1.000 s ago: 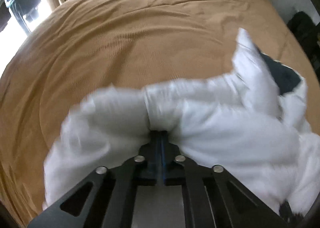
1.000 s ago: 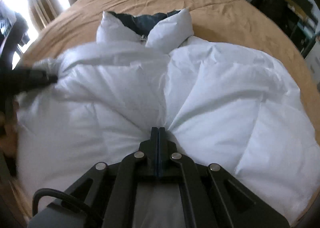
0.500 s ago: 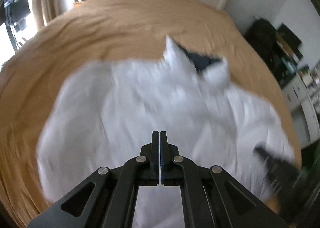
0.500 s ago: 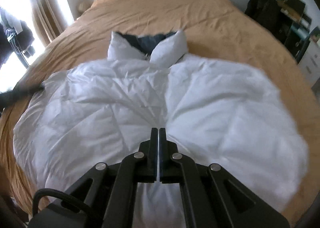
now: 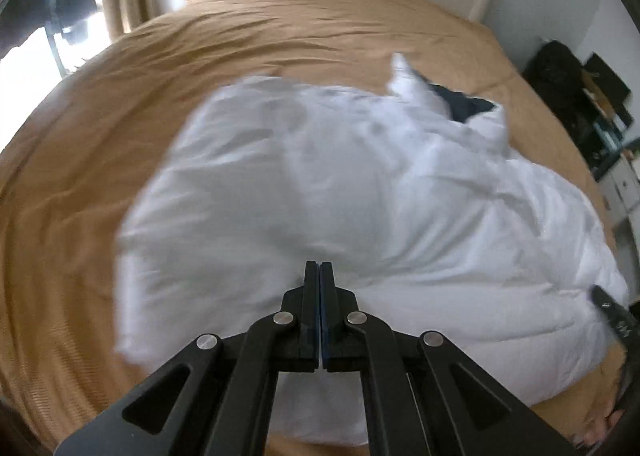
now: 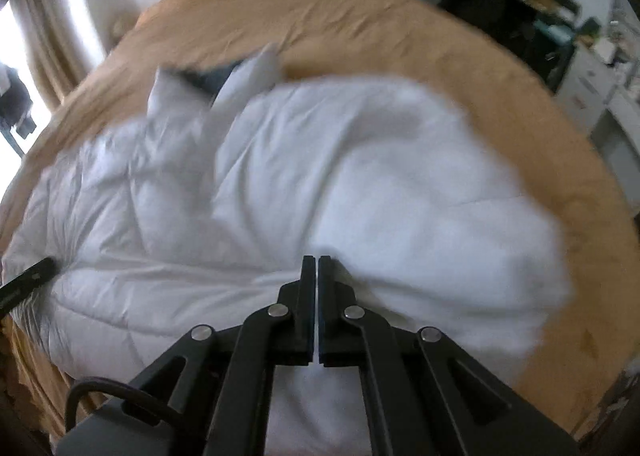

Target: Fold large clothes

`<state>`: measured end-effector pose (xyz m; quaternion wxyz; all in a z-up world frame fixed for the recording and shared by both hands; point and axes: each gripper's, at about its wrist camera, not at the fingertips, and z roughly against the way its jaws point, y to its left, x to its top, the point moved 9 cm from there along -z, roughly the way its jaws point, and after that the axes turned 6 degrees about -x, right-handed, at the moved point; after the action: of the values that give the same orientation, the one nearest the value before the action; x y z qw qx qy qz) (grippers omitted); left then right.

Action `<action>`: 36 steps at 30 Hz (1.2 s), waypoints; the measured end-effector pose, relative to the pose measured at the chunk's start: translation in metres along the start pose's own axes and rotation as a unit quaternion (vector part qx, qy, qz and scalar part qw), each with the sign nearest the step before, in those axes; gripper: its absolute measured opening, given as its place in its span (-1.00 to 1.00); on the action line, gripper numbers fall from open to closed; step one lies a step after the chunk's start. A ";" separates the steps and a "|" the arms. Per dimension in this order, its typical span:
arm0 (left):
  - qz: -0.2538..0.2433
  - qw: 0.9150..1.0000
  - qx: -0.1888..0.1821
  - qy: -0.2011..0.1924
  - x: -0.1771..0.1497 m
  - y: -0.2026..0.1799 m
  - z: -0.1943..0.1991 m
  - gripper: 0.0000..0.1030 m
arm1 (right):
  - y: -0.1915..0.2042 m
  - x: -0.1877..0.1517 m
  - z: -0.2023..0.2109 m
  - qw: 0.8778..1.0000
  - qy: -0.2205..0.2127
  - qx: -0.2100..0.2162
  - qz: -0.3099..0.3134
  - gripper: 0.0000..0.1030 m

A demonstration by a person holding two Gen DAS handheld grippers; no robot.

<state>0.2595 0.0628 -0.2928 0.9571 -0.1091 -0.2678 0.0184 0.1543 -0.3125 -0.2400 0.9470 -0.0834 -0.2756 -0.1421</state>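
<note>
So we've got the white puffy jacket [image 5: 360, 191] spread across the middle of the tan bedspread [image 5: 120, 103], collar end toward the upper right of the left wrist frame, with the dark lining [image 5: 464, 103] showing in the open neck. In the right wrist frame the same jacket fills the center, collar at upper left.

Our left gripper [image 5: 320, 268] sits at the bottom center of its frame, jaws pressed together with the near hem of the jacket bunching right at the tips, so it looks pinched on fabric. Our right gripper [image 6: 318, 262] has just a sliver of gap between the jaws, and the cloth gathers into creases at its tips too, so it's gripping the hem as well.

Both frames are pretty motion-blurred. Dark clutter [image 6: 520, 7] sits at the upper right beside the bed.
</note>
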 end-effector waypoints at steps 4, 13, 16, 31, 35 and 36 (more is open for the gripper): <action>0.005 1.000 -0.003 0.015 -0.013 0.019 -0.016 -0.98 | -0.041 -0.011 -0.011 0.999 0.024 -0.013 -0.024 -1.00; 0.075 0.997 -0.010 0.010 -0.006 0.037 -0.004 -0.98 | -0.063 -0.019 -0.037 0.996 0.059 -0.063 -0.039 -1.00; 0.082 0.996 -0.020 -0.028 -0.002 0.033 0.034 0.22 | -0.040 -0.004 0.014 0.999 -0.003 -0.038 -0.028 -0.84; 0.229 0.970 -0.080 0.002 -0.060 0.066 0.043 0.68 | 0.103 -0.035 0.022 0.994 0.026 0.082 0.072 -0.39; 0.283 0.951 -0.125 -0.008 -0.053 0.068 0.025 0.70 | 0.111 0.010 0.043 0.993 -0.005 0.103 0.062 -0.58; 0.296 0.945 -0.137 -0.011 -0.051 0.067 0.022 0.70 | 0.115 0.023 0.039 0.992 -0.001 0.111 0.055 -0.79</action>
<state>0.2061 0.1280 -0.3155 0.8812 -0.3137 -0.2340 0.2652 0.1894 -0.1991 -0.2040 0.9565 0.0071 -0.2859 -0.0578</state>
